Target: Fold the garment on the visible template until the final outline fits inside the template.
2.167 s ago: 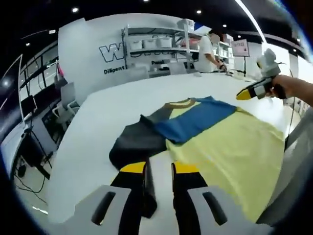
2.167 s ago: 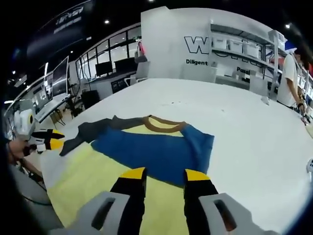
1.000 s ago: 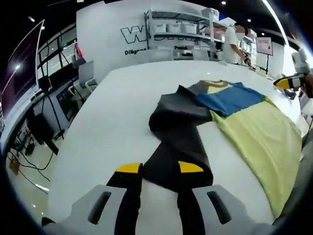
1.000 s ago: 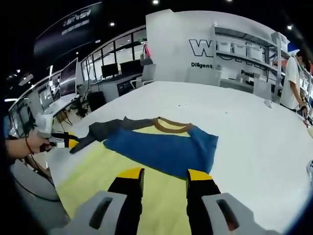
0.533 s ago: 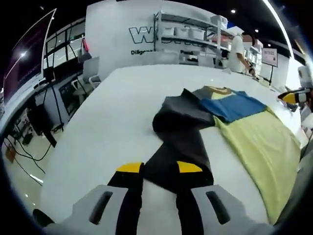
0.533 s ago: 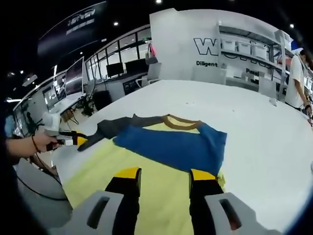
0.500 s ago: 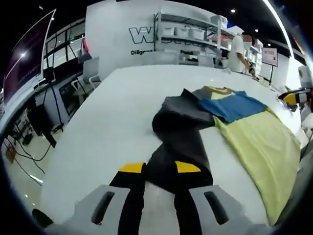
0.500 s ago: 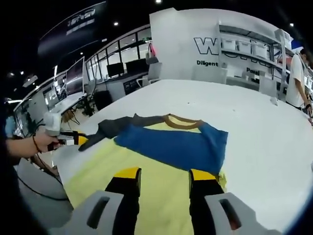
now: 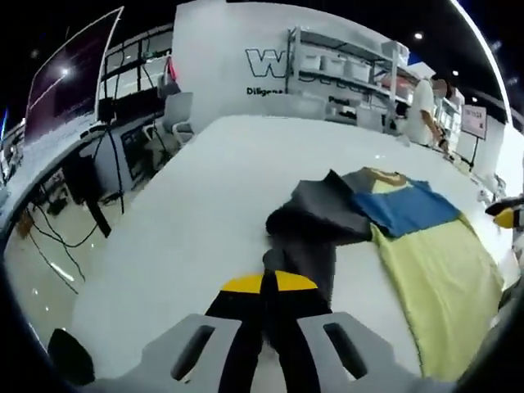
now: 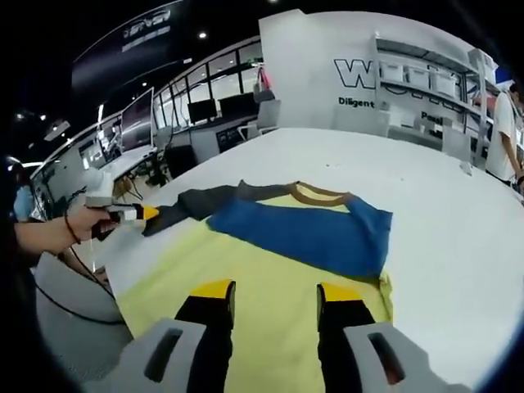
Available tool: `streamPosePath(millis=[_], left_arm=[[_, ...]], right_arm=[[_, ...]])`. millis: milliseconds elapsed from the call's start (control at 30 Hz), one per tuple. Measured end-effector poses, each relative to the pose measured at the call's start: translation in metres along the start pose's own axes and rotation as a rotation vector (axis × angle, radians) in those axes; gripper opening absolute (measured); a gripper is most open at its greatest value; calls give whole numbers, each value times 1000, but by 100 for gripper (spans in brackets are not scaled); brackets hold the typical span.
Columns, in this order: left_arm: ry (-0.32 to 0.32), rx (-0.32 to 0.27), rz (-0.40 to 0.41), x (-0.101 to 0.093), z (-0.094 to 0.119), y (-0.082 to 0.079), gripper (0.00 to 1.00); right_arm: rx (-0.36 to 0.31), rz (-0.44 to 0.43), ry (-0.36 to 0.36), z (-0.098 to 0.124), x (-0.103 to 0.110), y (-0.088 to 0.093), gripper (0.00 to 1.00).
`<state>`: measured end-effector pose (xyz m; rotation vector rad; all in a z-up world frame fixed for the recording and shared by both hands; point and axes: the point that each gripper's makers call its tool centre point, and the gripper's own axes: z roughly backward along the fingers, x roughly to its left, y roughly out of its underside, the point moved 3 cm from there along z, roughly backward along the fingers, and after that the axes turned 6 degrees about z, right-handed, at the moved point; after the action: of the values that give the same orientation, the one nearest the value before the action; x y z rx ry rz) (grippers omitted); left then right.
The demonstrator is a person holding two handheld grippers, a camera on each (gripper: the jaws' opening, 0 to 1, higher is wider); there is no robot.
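At the left edge of the white tabletop (image 9: 188, 196), the left gripper (image 9: 264, 284) has its yellow-tipped jaws pressed together on the cuff of the dark grey sleeve (image 9: 307, 246), drawn out straight from the garment (image 10: 270, 270), apparently to tension it before folding it inward. The long-sleeved shirt lies flat near the table's near edge: soft knit cloth, a pale yellow body (image 10: 254, 303), a blue band (image 10: 303, 233) across the chest and a brown ribbed collar (image 10: 315, 195). In the right gripper view the person's hand (image 10: 78, 223) holds that gripper at the sleeve end. To the right, the right gripper (image 10: 276, 293) hovers over the yellow body, jaws spread and pinching nothing, seemingly waiting its turn. No template outline can be made out on the table. Shelving (image 9: 344, 70) stands at the far wall.
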<state>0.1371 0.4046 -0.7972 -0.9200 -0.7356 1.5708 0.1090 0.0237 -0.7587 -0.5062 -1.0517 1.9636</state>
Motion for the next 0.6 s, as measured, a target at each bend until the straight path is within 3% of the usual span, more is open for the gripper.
streamPosePath(millis=[200, 333, 467, 600], left_arm=[[-74, -124, 31, 13, 13, -41, 0], [-101, -228, 145, 21, 23, -72, 0], [-88, -269, 178, 21, 27, -92, 0], [-33, -290, 278, 12, 26, -107, 0]], right_arm=[[3, 2, -9, 0, 3, 1, 36], [5, 5, -12, 0, 4, 2, 36], [8, 12, -16, 0, 5, 2, 36], [11, 19, -20, 1, 6, 2, 36]])
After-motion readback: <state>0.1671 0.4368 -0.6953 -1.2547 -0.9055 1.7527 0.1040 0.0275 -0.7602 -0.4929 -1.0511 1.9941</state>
